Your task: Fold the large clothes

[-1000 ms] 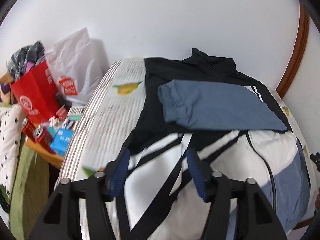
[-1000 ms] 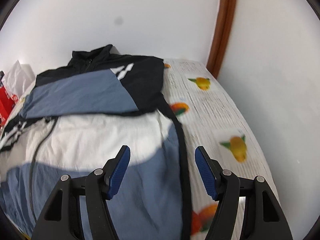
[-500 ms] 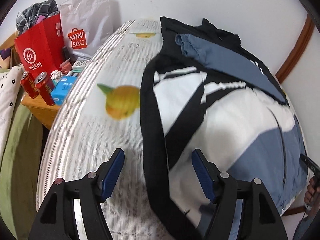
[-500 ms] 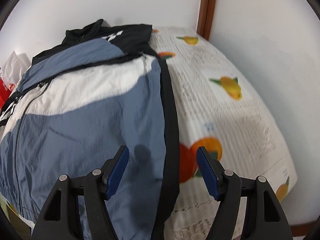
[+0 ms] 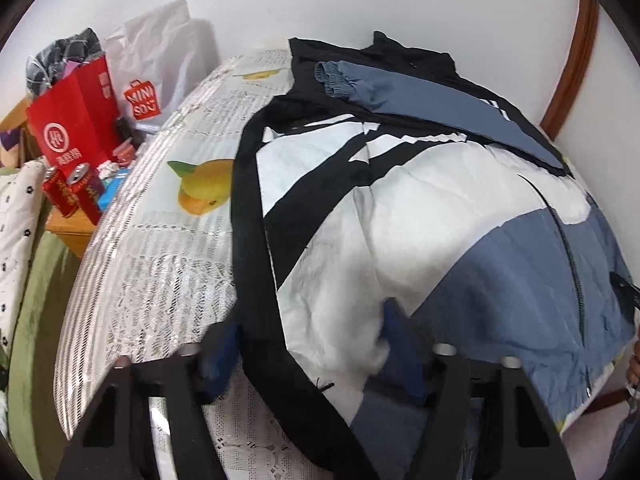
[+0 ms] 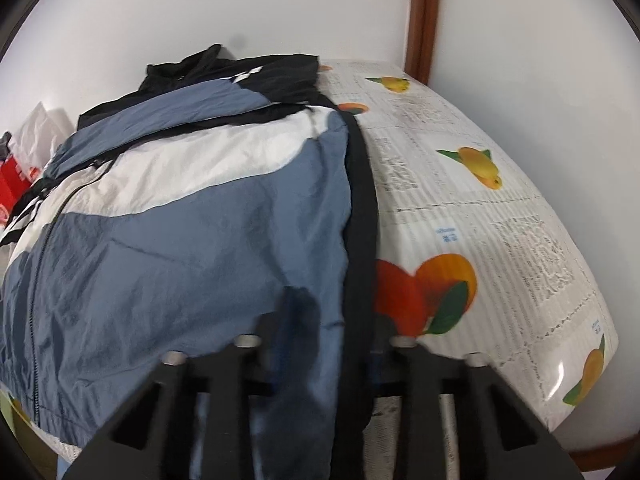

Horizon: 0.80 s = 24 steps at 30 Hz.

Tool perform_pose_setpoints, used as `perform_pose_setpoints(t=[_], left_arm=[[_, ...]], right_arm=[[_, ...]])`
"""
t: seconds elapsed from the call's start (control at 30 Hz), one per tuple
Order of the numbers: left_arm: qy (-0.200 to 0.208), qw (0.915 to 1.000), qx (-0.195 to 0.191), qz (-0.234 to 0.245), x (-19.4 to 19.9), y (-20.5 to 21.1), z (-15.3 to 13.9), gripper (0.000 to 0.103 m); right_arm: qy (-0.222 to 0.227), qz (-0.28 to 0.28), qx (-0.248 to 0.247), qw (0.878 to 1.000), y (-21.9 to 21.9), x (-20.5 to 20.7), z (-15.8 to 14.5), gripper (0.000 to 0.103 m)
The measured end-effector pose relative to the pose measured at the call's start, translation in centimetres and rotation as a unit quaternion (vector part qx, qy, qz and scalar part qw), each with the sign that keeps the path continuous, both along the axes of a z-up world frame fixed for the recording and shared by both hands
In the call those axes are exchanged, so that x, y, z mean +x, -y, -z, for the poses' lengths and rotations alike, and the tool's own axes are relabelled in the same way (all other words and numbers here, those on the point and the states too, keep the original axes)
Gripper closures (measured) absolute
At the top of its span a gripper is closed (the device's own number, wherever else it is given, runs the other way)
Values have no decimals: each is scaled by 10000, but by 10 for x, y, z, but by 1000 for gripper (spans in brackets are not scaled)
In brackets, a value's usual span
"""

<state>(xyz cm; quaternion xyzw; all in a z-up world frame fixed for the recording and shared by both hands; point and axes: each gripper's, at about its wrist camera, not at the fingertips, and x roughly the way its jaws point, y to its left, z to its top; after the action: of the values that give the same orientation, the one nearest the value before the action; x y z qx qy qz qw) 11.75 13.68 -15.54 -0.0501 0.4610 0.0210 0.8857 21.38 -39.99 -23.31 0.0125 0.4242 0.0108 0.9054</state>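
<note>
Underneath, fruit-print tablecloth, white wall

Both grippers have dropped to the near hem of the blue, white and black jacket. The right gripper has clamped its black-trimmed corner; the left gripper is closing around the opposite corner.

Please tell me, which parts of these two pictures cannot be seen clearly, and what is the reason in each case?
- Right gripper, right wrist view: the fingertips are hidden under the blue, white and black jacket, and blurred.
- Left gripper, left wrist view: closing around the jacket's bottom corner; the blue pads are blurred.
- A hand, left wrist view: cut off by the right edge.
</note>
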Motion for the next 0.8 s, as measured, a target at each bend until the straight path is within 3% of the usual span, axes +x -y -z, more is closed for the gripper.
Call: perform_pose_setpoints(t=[0.07, 0.1, 0.13, 0.27, 0.43, 0.6, 0.8], left_arm=[[-39, 10000, 6, -76, -1, 0, -2, 66], [-63, 9999, -54, -64, -2, 0, -3, 83], [-61, 9999, -145, -4, -3, 0, -6, 93], [123, 9998, 77, 101, -14, 6, -23, 96], [449, 9979, -377, 258, -32, -4, -55, 97], [910, 9934, -596, 357, -43, -10, -88, 97], [1399, 9865, -798, 294, -27, -19, -121, 97]], right_arm=[[25, -42, -73, 10000, -3, -4, -1, 98], [57, -78, -122, 9999, -5, -7, -3, 98], [84, -116, -116, 9998, -5, -12, -5, 98], [263, -238, 27, 9994, 0, -33, -21, 99], [671, -333, 288, 9968, 11, -62, -55, 99], [1152, -356, 586, 9910, 24, -82, -92, 99], [1532, -267, 845, 9842, 30, -74, -129, 99]])
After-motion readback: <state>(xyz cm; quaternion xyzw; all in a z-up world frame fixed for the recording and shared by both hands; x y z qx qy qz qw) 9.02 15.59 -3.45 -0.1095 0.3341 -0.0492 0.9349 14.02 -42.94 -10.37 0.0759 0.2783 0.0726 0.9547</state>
